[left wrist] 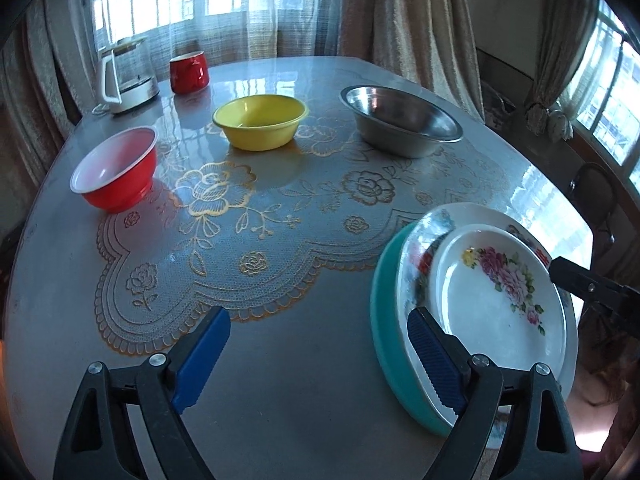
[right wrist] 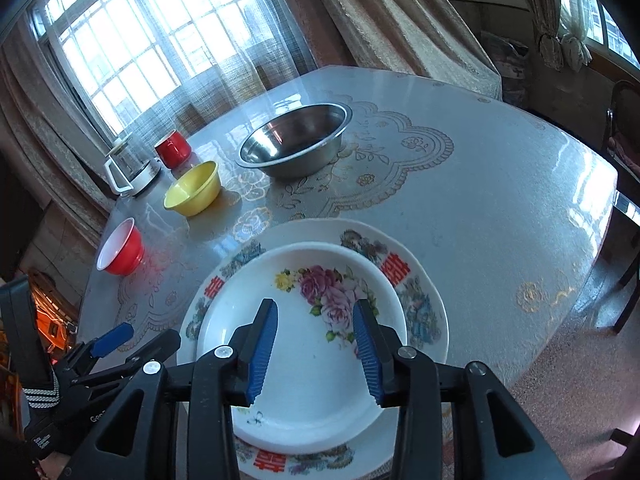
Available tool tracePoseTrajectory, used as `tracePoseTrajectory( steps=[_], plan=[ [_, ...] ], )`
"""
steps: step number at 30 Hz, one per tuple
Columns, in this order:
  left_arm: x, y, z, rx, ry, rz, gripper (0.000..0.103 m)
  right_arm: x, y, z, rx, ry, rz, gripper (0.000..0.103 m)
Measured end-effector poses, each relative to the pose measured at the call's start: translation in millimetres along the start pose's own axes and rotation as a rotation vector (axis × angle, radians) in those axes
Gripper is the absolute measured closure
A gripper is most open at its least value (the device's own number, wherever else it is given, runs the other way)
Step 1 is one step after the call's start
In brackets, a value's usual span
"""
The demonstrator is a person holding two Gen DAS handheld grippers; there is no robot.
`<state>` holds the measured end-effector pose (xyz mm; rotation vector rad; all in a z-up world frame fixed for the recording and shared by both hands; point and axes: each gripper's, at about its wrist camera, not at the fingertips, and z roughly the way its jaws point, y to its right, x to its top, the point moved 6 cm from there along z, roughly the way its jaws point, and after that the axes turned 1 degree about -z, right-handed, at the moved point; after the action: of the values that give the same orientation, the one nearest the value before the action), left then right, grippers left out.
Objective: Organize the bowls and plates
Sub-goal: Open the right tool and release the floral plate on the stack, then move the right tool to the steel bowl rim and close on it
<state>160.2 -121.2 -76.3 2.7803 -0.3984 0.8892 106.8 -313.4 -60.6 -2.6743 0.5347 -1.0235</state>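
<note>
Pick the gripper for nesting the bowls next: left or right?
Left, probably. The left gripper is open and empty, on the side of the red bowl and yellow bowl. The right gripper hangs over the plate stack, with the bowls farther off to its left.

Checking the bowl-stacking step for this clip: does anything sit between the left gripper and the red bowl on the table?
Nothing visible does. In the left wrist view the left gripper is open and empty, and only bare table and patterned mat lie between it and the red bowl. The yellow bowl and plate stack stand off to the sides.
</note>
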Motion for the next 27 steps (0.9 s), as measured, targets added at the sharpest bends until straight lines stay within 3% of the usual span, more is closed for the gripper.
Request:
tracePoseTrajectory(
  steps=[7, 16, 27],
  plan=[
    [19.3, -12.8, 17.4, 0.009, -0.03, -0.076, 0.011, 36.6, 17.5, 20.2, 0.007, -0.019, 0.018, 0.062],
    [61.6, -16.8, 40.4, 0.015, -0.054, -0.102, 0.008, 102.8, 44.8, 58.9, 0.01, -0.052, 0.081, 0.053],
    [108.1, -7.3, 62.0, -0.027, -0.012, -0.109, 0.007, 165.3, 74.2, 130.8, 0.084, -0.121, 0.255, 0.05]
  ],
)
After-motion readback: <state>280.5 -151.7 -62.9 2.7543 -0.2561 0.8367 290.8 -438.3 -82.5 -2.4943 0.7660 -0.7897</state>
